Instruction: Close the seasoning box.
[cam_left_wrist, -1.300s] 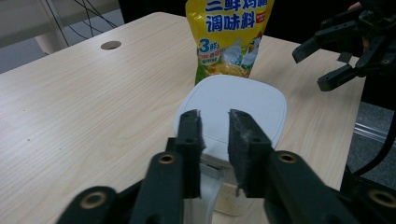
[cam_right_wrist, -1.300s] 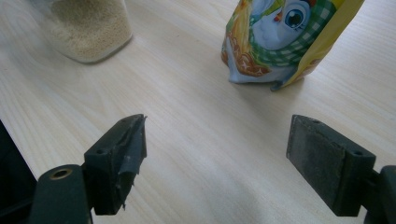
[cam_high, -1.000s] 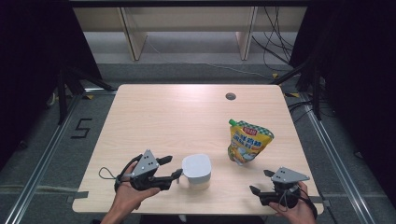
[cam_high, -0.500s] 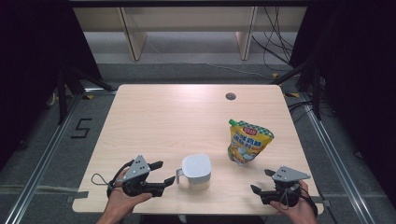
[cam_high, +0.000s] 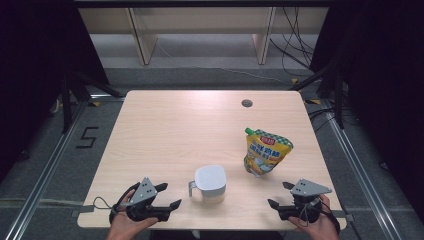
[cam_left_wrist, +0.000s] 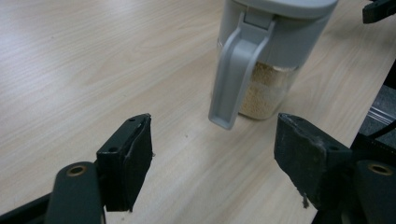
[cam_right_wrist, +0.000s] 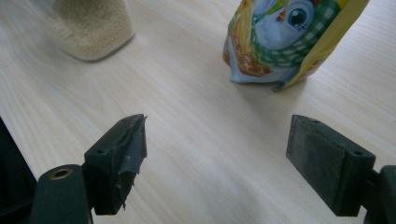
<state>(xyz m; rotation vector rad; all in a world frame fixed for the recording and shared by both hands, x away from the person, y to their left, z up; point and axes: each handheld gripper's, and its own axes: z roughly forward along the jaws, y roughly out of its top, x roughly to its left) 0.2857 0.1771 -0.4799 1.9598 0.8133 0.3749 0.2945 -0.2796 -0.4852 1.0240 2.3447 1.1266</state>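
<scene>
A clear container (cam_high: 210, 182) with a grey lid and a grey handle on its left side stands near the table's front edge, with pale grains inside it (cam_left_wrist: 266, 88). To its right stands a yellow spouted pouch (cam_high: 265, 152) with a cartoon print (cam_right_wrist: 289, 37). My left gripper (cam_high: 169, 196) is open on the table left of the container, jaws pointing at the handle (cam_left_wrist: 236, 74) and apart from it. My right gripper (cam_high: 278, 194) is open at the front right, just short of the pouch, its jaws (cam_right_wrist: 217, 126) empty. The container's base (cam_right_wrist: 91, 28) lies off to its left.
The wooden table (cam_high: 190, 125) has a round cable hole (cam_high: 246, 103) at the back right. Both hands rest at its front edge. Metal floor rails run along both sides, and wooden shelving stands behind the table.
My left gripper has drawn back from the container's handle, toward the front left edge. The right gripper, the container and the pouch have stayed put.
</scene>
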